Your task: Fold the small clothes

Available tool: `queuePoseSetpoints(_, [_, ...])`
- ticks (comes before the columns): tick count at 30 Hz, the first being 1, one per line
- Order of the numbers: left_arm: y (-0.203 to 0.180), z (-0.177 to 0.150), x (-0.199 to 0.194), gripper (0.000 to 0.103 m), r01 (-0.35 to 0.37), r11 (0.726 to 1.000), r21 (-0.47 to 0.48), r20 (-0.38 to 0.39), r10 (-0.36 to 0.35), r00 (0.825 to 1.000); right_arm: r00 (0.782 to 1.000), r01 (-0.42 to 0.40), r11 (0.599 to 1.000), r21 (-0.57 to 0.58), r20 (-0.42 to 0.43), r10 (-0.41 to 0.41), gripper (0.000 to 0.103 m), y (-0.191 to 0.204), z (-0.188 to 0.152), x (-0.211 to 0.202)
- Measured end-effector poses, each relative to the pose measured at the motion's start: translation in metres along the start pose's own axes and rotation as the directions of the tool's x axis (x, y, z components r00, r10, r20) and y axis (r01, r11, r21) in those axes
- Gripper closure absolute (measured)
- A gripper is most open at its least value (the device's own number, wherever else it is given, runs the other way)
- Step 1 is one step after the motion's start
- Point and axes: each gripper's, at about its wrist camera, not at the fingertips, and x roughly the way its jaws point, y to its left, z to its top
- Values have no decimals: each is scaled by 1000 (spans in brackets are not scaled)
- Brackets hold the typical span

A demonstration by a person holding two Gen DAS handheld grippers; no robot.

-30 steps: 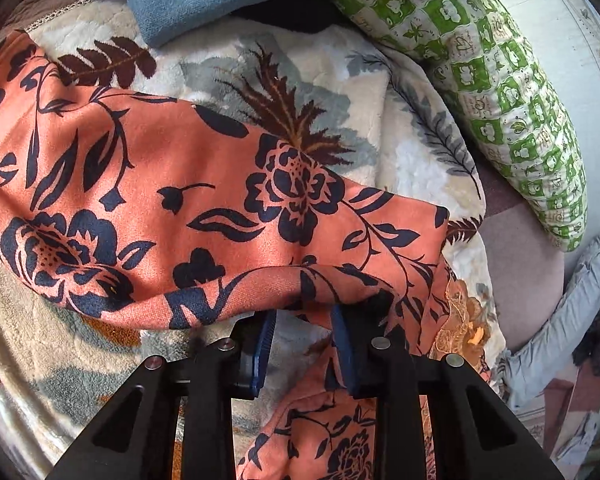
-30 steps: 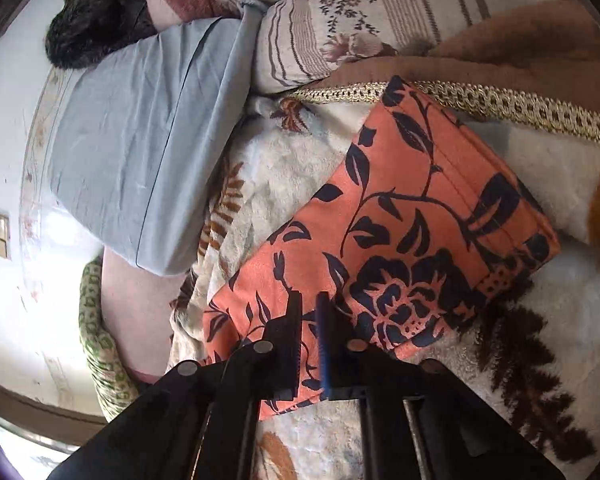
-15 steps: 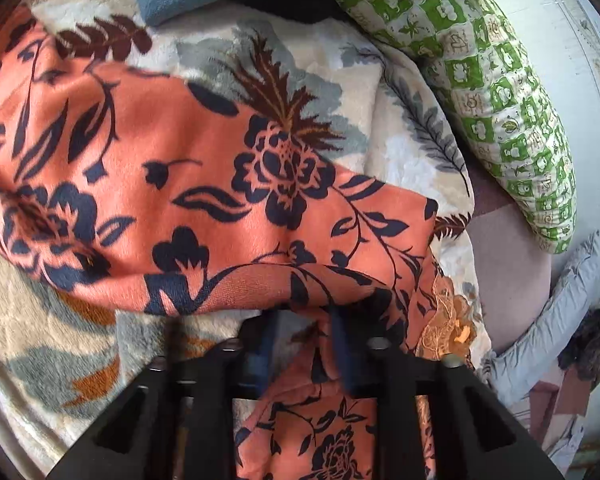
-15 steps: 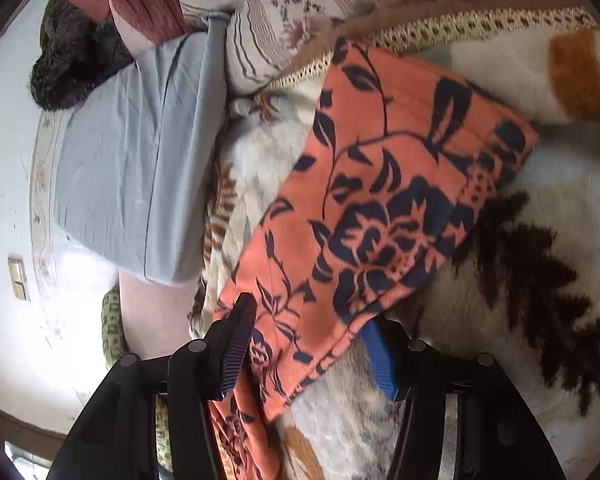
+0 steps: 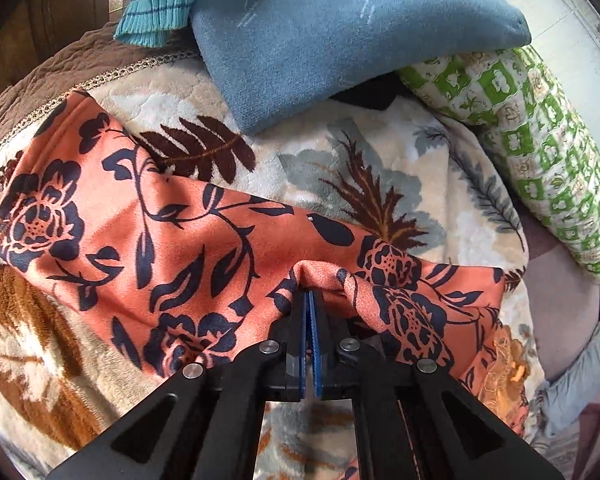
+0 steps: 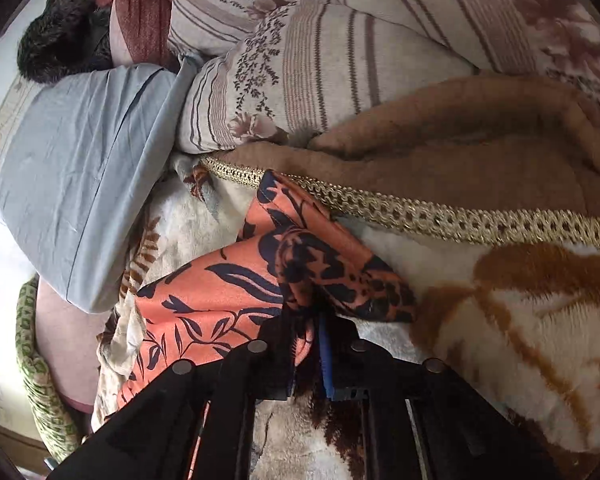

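An orange garment with a dark navy flower print (image 5: pixel 188 236) lies across a plush leaf-patterned blanket (image 5: pixel 380 152). My left gripper (image 5: pixel 309 300) is shut on a bunched fold at the garment's near edge. In the right wrist view the same garment (image 6: pixel 220 292) is crumpled near the blanket's gold-trimmed brown border (image 6: pixel 420 212). My right gripper (image 6: pixel 312 316) is shut on a raised fold of it, with cloth pinched between the fingers.
A folded blue cloth (image 5: pixel 340 28) and a teal knit piece (image 5: pixel 156 20) lie at the far side. A green checked pillow (image 5: pixel 540 140) is on the right. A grey pillow (image 6: pixel 80 200) and striped floral pillows (image 6: pixel 320 80) lie beyond the right gripper.
Both grippers have closed on the orange garment: the left was open by its edge, the right was open half a second ago. The garment is now bunched at both grips.
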Motion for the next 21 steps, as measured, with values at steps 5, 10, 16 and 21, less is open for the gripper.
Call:
queuePoseSetpoints(5, [37,2,-37,48,175,978,-113,20,-173,985,1000,-15,1000,-24,10,16,69,-7,-7,-24])
queuePoseSetpoints(10, [64,-3,-12,42,237,945,-227,-29,-250,968,999,-38,999,35,-5,38,68,-18,-30,-47])
queuePoseSetpoints(16, [80,3,26,43,298,877,-378,-23,-331,944,998,-60,996,61,-31,62,68,-14,-51,-65])
queuePoseSetpoints(21, [103,-1,24,62,381,803,-459,-41,-447,893,999,-37,999,30,-27,38,68,3,-57,-74])
